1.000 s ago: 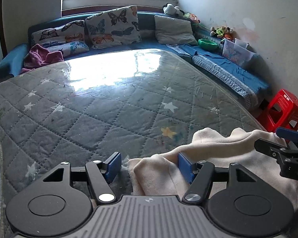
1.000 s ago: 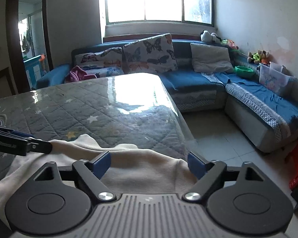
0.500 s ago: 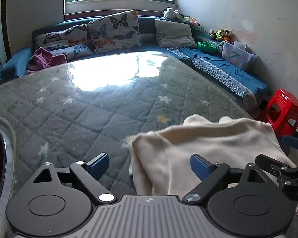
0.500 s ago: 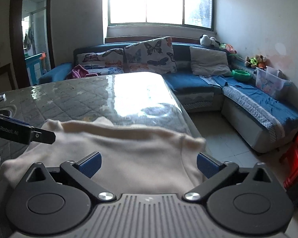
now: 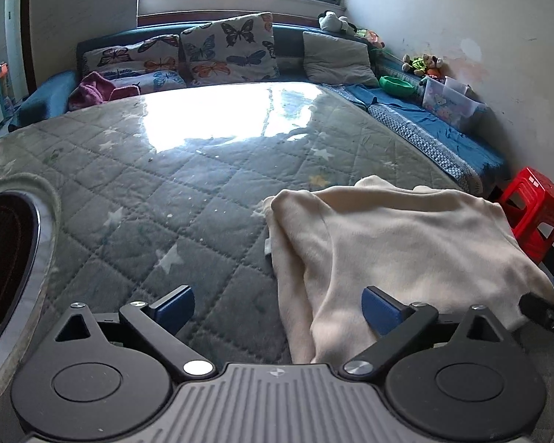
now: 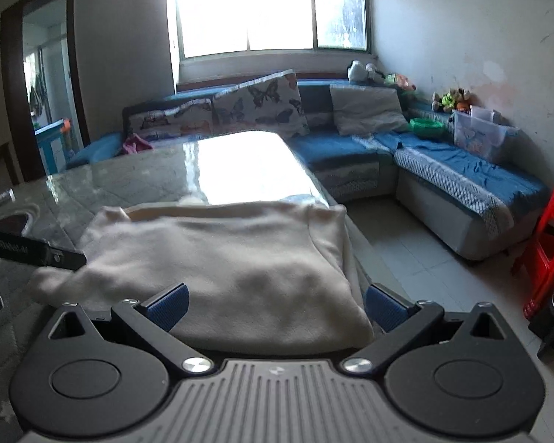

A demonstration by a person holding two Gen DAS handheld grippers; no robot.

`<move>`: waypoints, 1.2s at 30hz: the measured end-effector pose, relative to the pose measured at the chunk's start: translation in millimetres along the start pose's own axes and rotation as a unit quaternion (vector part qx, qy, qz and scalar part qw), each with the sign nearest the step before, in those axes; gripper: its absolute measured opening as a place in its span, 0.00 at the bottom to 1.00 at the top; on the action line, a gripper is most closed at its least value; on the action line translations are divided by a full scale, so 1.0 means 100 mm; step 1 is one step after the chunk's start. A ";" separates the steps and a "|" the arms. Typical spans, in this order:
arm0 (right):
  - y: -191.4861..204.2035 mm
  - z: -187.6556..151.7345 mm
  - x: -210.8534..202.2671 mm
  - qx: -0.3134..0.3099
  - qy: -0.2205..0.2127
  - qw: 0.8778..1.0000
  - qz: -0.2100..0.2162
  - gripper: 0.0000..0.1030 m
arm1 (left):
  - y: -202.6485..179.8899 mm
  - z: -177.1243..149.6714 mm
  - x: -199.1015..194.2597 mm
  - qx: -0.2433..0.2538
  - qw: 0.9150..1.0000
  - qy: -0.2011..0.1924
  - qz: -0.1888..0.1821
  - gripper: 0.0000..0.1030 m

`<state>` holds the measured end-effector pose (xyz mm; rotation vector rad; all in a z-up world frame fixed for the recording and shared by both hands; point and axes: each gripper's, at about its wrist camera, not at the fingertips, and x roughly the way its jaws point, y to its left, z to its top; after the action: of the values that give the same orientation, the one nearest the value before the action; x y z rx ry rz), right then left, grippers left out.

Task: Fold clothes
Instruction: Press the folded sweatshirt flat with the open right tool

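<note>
A cream garment (image 5: pixel 406 243) lies folded on the quilted grey table cover (image 5: pixel 166 184), near the table's right edge. My left gripper (image 5: pixel 279 304) sits at the garment's near left corner. Its jaws are opening, the cloth's edge lies loose between them, and the pads do not press it. My right gripper (image 6: pixel 275 304) stands open over the near edge of the garment (image 6: pixel 221 258), with cloth between the blue pads but not pinched. The left gripper's black finger (image 6: pixel 33 249) shows at the left of the right wrist view.
A dark round inset (image 5: pixel 3 258) sits in the table at the left. A blue corner sofa (image 5: pixel 424 122) with butterfly pillows (image 5: pixel 229 51) wraps the far and right sides. A red stool (image 6: pixel 550 251) stands on the tiled floor (image 6: pixel 417 258) beside the table's right edge.
Both grippers drew back toward the near edge while their jaws spread wider. The cream garment, earlier bunched at the fingers, now lies flat and folded farther in front of them.
</note>
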<state>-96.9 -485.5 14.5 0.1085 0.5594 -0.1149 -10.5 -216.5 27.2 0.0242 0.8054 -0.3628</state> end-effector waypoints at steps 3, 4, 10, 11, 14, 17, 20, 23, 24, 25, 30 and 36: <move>0.06 0.05 -0.05 -0.003 -0.015 1.000 0.014 1.00 | 0.02 -0.03 -0.06 -0.002 1.000 -0.004 0.002 0.98; 0.08 0.06 -0.06 -0.004 -0.019 1.000 0.019 1.00 | 0.02 -0.04 -0.07 -0.003 1.000 -0.005 0.002 0.98; 0.07 -0.01 0.07 0.019 0.011 0.999 0.038 1.00 | 0.07 -0.10 -0.13 -0.006 1.000 -0.004 0.008 0.98; 0.04 -0.04 0.08 0.024 0.017 0.999 0.036 1.00 | 0.08 -0.11 -0.13 -0.007 1.000 -0.004 0.009 0.98; -0.01 -0.11 0.10 0.034 0.030 0.998 0.032 1.00 | 0.10 -0.13 -0.13 -0.010 1.000 -0.002 0.011 0.99; 0.03 -0.10 0.05 0.026 0.025 0.999 0.033 1.00 | 0.10 -0.13 -0.15 -0.012 1.000 -0.003 0.012 0.99; 0.06 -0.06 0.03 0.027 0.015 0.999 0.039 1.00 | 0.10 -0.11 -0.14 -0.014 1.000 -0.005 0.014 0.99; 0.08 -0.05 0.07 0.031 0.019 0.999 0.039 1.00 | 0.10 -0.11 -0.11 -0.014 1.000 -0.003 0.019 0.99; 0.09 -0.06 0.10 0.031 0.025 0.999 0.034 1.00 | 0.10 -0.11 -0.10 -0.015 1.000 -0.002 0.019 0.99; 0.09 -0.07 0.12 0.031 0.030 0.999 0.030 1.00 | 0.11 -0.12 -0.10 -0.013 1.000 -0.001 0.018 0.99; 0.12 -0.10 0.11 0.023 0.032 0.999 0.025 1.00 | 0.13 -0.15 -0.07 -0.014 1.000 0.005 0.019 1.00; 0.16 -0.10 0.08 0.025 0.028 0.999 0.022 1.00 | 0.12 -0.17 -0.12 -0.014 1.000 0.004 0.015 1.00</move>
<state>-93.1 -469.0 3.4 0.1735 0.6092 -0.0843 -26.1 -198.7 22.5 0.0112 0.8179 -0.3237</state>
